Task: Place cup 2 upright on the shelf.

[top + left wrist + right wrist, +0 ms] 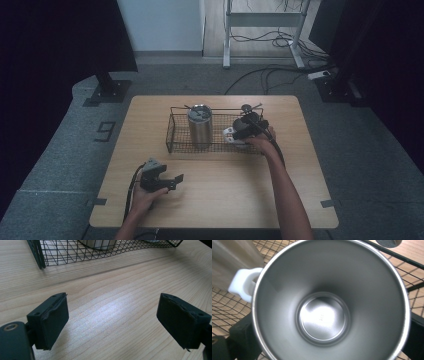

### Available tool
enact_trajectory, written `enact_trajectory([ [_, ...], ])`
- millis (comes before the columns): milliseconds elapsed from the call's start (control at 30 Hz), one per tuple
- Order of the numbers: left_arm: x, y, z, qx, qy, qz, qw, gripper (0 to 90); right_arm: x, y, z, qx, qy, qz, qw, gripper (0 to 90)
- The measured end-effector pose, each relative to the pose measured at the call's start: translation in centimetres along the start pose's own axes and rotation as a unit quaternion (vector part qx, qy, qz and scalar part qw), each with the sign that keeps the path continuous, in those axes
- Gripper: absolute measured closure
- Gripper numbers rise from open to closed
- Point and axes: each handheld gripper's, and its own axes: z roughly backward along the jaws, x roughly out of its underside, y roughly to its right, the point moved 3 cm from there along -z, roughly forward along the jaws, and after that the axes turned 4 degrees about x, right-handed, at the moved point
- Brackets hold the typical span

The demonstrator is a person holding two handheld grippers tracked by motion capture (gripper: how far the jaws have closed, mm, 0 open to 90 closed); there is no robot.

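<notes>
A person seated at the near edge of a wooden desk (215, 200) works with a handheld gripper in each hand. The left gripper (172, 181) rests on the desk near its front left corner, held by the left hand (146, 197); in the left gripper view its two black jaws stand wide apart over bare wood, with nothing between them.

A black wire basket (175, 145) sits toward the far edge of the desk, roughly at its middle. Inside it, at the left end, stands a tall steel tumbler (199, 126) (upright, with a lid on top). The right gripper (239, 134), held by the right hand (262, 141), reaches into the right end of the basket, where a steel mug (329, 305) with a white handle (243, 283) sits. In the right gripper view the mug's open mouth faces the camera, its polished inside bare, and the black jaws show at either side of its wall; whether they press on it cannot be told. A small round dark object (246, 108) lies by the basket's far right corner.
</notes>
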Motion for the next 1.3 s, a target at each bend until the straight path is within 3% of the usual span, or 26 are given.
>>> enact_trajectory([
  [167, 0.0, 0.1, -0.1, 0.000, -0.002, -0.001, 1.0000, 10.8, 0.3, 0.2, 0.4, -0.001, -0.001, 0.004, 1.0000, 0.0],
  [467, 0.0, 0.1, -0.1, -0.001, -0.001, -0.001, 1.0000, 10.8, 0.9, 0.5, 1.1, -0.009, 0.030, -0.004, 0.9995, 0.0],
  [700, 0.0, 0.1, -0.1, -0.001, -0.001, -0.001, 1.0000, 10.8, 1.4, 0.8, 1.7, 0.007, 0.049, -0.005, 0.9988, 0.0],
  [967, 0.1, 0.3, -0.3, -0.001, -0.003, -0.003, 1.0000, 10.8, 1.8, 1.1, 3.0, 0.003, 0.089, -0.021, 0.9958, 0.0],
  [1133, 0.1, 0.2, -0.3, -0.002, -0.004, -0.002, 1.0000, 10.8, 2.2, 1.3, 4.0, 0.014, 0.106, -0.022, 0.9940, 0.0],
  [1300, 0.1, 0.3, -0.3, -0.002, -0.003, -0.003, 1.0000, 10.8, 2.9, 1.5, 4.9, 0.013, 0.133, -0.031, 0.9905, 0.0],
])
